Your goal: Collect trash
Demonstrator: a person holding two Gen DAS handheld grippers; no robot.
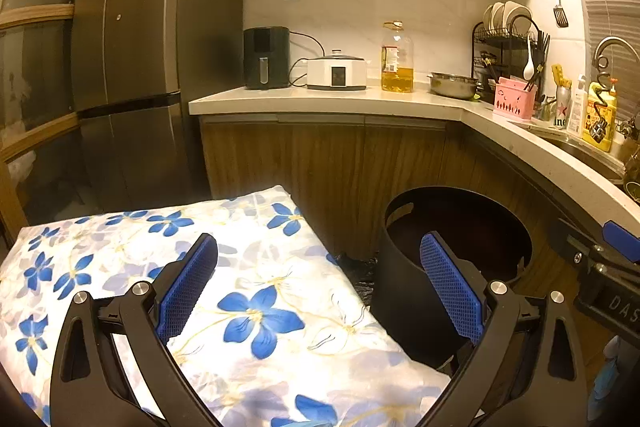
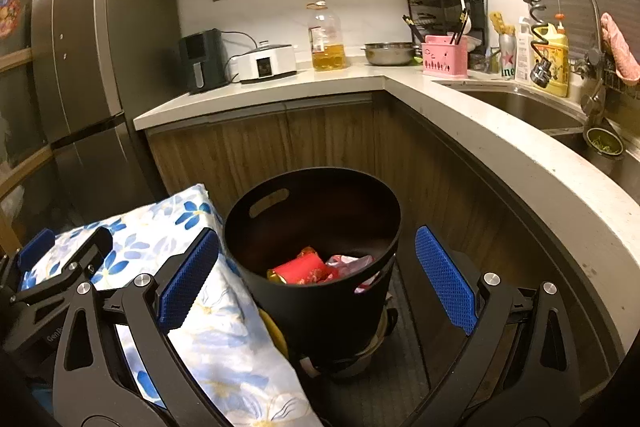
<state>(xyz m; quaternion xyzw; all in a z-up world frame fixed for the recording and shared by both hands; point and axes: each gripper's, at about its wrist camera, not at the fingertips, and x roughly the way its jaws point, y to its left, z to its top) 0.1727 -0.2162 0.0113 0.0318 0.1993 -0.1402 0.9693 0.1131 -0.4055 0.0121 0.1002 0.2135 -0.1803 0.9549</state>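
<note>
Left wrist view first: we see our left hand-held gripper with its jaws spread wide and nothing between the blue pads. Below it lies a flowered cloth, white with blue blossoms. Just right of the cloth stands a black bin, its inside too dark from here to tell what it holds. Behind, a pale counter carries an oil bottle and a steel bowl. Our right hand-held gripper shows at the right edge.

Right wrist view: our right hand-held gripper is likewise wide open and grips nothing. The black bin sits straight ahead between its fingers, untouched by them. Inside lies the trash: a red wrapper and pale crumpled plastic. The flowered cloth touches the bin's left side.
</note>
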